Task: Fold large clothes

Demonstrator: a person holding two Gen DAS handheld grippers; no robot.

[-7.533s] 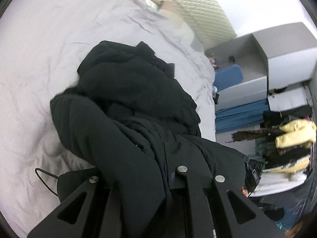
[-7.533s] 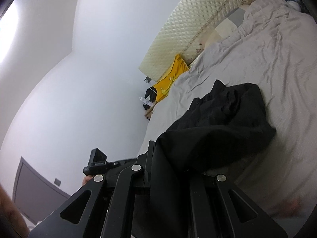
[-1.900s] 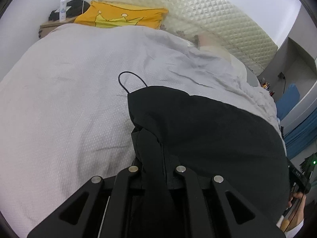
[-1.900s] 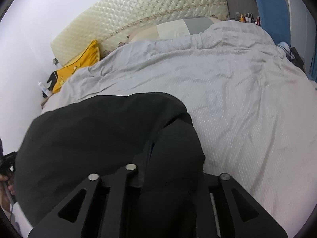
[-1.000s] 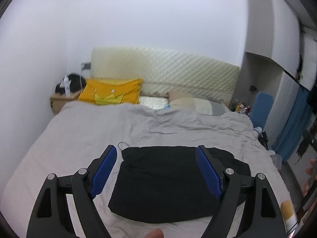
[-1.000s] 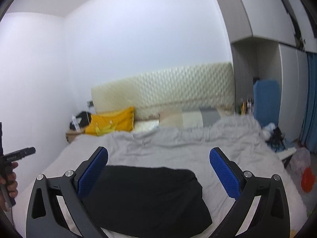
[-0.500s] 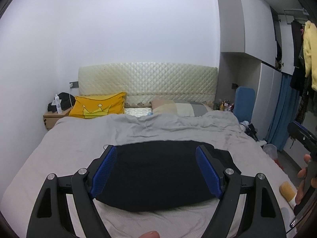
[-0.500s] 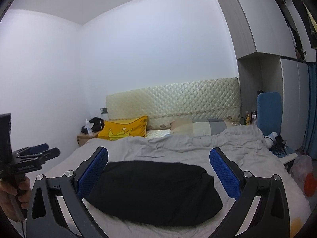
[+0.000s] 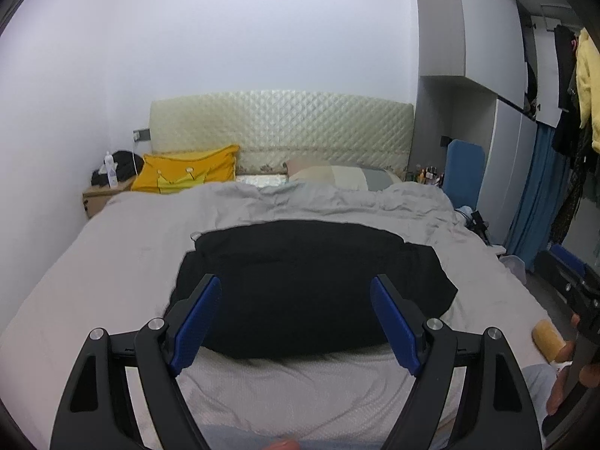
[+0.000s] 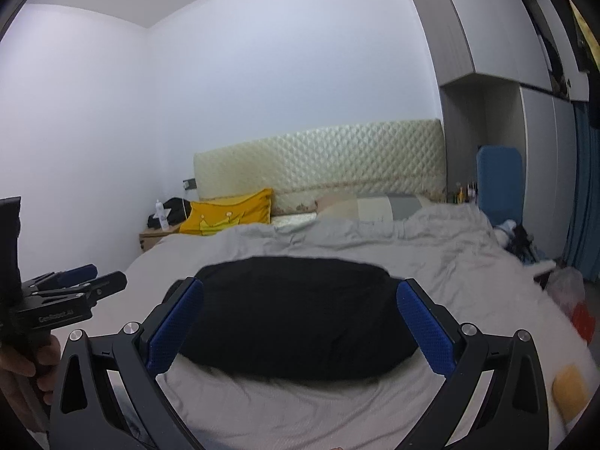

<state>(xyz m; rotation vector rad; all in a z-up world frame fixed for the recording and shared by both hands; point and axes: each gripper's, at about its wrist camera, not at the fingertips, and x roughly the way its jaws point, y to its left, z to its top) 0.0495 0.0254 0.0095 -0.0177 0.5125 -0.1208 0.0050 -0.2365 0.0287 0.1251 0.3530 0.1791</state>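
Note:
A black garment lies folded into a flat rectangle on the grey bed cover; it also shows in the right wrist view. My left gripper is open and empty, held back above the bed's foot end, apart from the garment. My right gripper is open and empty too, also pulled back from the garment. The left gripper shows from the side at the left edge of the right wrist view. The right gripper's edge shows at the far right of the left wrist view.
A yellow crown pillow and a grey-beige pillow lie by the quilted headboard. A nightstand stands left. Wardrobe, blue curtain and hanging clothes are on the right.
Both grippers let go of the black garment, which now lies folded on the bed, and have drawn back and opened wide. Over the last half second both views barely shift.

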